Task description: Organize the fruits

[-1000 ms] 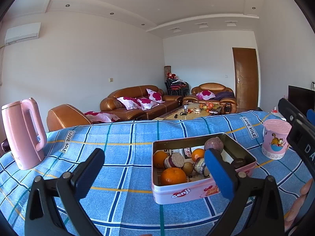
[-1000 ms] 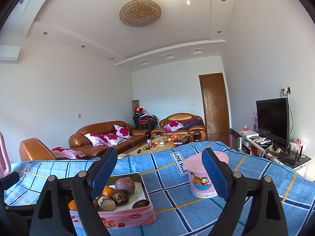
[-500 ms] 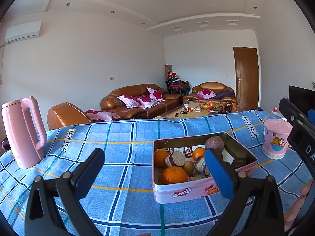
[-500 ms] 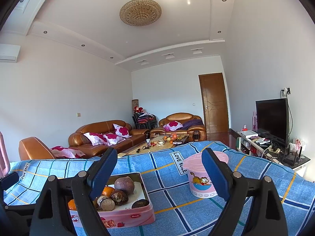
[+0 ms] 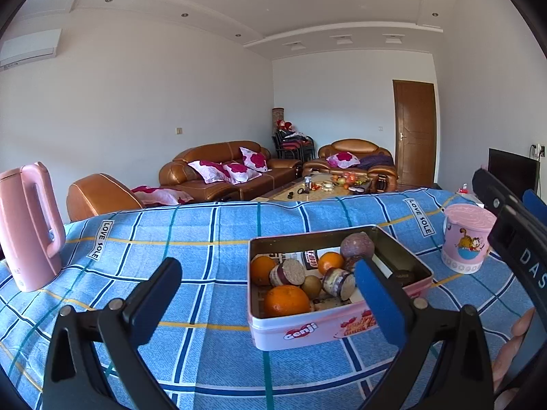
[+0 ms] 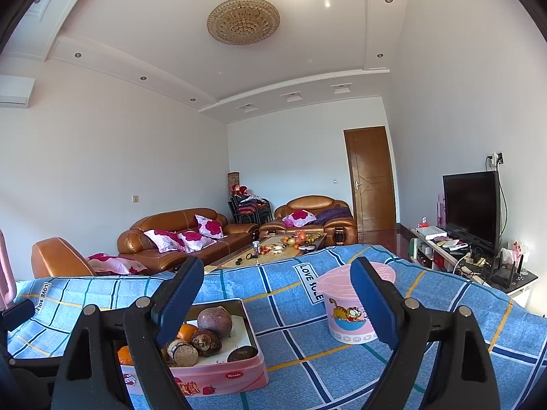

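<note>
Left gripper (image 5: 268, 294) lowered slightly: pink kettle (image 5: 29, 225) and fruit tin (image 5: 336, 328) sit marginally higher in its view. Right-wrist view essentially unchanged.

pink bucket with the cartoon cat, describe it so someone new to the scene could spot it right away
On the blue checked tablecloth, look right of the pink tin holding fruit. The pink bucket stands there alone, upright, round and lidded. Unlike the flat open tin, it is taller and bears an orange cartoon cat.
</note>
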Tool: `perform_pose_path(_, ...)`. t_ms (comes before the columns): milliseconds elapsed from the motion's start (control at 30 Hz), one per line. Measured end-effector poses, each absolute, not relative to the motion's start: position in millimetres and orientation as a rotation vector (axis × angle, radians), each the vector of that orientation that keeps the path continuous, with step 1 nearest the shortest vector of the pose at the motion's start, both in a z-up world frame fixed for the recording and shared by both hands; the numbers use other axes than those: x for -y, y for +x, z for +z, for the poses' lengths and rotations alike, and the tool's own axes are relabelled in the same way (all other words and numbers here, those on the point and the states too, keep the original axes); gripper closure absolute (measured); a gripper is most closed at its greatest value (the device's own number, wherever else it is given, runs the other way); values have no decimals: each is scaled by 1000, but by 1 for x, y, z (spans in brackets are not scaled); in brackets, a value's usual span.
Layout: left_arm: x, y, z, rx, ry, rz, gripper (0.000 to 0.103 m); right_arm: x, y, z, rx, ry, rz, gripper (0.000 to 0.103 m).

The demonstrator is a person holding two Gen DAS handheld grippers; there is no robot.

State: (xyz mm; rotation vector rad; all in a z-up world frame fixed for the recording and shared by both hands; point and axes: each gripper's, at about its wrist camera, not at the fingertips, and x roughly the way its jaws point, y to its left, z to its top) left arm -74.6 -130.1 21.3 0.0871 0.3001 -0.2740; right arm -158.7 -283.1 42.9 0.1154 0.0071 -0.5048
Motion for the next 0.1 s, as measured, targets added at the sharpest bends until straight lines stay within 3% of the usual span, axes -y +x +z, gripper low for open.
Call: perform_pose_path(100,131,-75,22,-305,83,-273,0,284,-159,43,-10,116,-505,14)
